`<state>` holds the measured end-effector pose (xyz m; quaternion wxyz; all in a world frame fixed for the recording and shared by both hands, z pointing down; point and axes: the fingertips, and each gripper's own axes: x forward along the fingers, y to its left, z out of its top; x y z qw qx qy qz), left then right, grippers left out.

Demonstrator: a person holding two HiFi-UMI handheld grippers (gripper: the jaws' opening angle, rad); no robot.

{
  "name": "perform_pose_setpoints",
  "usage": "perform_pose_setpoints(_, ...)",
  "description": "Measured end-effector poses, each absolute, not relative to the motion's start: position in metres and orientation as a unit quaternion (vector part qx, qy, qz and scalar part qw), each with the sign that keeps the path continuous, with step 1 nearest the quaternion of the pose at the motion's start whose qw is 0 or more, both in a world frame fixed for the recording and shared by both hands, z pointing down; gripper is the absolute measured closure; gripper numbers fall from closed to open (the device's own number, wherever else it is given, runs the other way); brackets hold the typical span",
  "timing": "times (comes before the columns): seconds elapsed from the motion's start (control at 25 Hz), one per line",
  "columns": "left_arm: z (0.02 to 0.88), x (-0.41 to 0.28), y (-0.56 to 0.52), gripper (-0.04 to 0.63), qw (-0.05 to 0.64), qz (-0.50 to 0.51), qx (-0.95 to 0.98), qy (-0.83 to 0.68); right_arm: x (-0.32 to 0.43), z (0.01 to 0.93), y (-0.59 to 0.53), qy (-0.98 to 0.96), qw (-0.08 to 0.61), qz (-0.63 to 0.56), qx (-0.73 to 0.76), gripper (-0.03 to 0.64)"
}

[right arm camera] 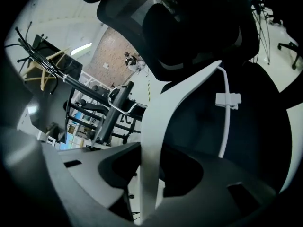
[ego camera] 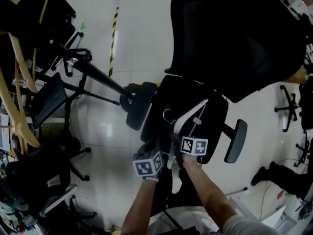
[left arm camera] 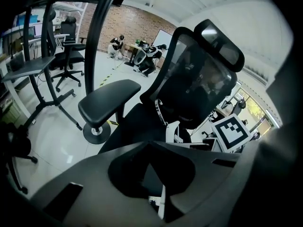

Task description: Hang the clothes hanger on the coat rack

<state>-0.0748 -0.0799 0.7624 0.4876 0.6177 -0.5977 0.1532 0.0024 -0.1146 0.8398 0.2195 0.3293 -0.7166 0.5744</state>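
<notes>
While scanning from the far left of the head view: coat rack (ego camera: 93,72), a dark pole slanting across pale floor (ego camera: 98,131), foot close beside the near armrest (ego camera: 139,106) of the office chair (ego camera: 244,43). Wooden hangers (ego camera: 19,58) on the rack's top end, hard against the frame edge. Yellow-and-black tape (ego camera: 114,33) on the floor behind.

Centre: white clothes hanger (ego camera: 190,112) held over the chair seat, metal hook (ego camera: 167,114) toward the rack side. Well apart from the rack, not yet hung.

Left gripper (left arm camera: 152,145): fingers drawn together at the tips. Thin white edge of the hanger seen edge-on in the gap behind them, more of it showing just past the tips. Read as pinched on the hanger.

Right gripper (right arm camera: 150,148): fingers clamped on the hanger's broad white arm, which rises between them and curves away to the right. Small white clip (right arm camera: 228,100) on the thin bar below that arm.

Marker cubes side by side, nearly touching. Far armrest (ego camera: 235,141) to the right. Bare forearms (ego camera: 210,195) entering from the bottom edge.
</notes>
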Motion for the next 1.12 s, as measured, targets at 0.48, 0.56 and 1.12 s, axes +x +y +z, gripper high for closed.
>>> perform_pose_setpoints(0.48, 0.637, -0.081, -0.054, 0.603, 0.401, 0.087, 0.598, -0.688, -0.004, 0.693, -0.065, -0.805, 0.204, 0.522, 0.195, 0.472)
perform_pose_setpoints(0.56, 0.618, -0.086, -0.047, 0.603, 0.385, 0.077, 0.591, -0.704, -0.01, 0.67, -0.059, -0.821, 0.2, 0.507, 0.17, 0.472)
perform_pose_setpoints(1.12, 0.506, -0.08, 0.006, 0.603, 0.309, 0.053, 0.577, -0.754, -0.015, 0.517, -0.034, -0.866, 0.131, 0.479, 0.054, 0.472)
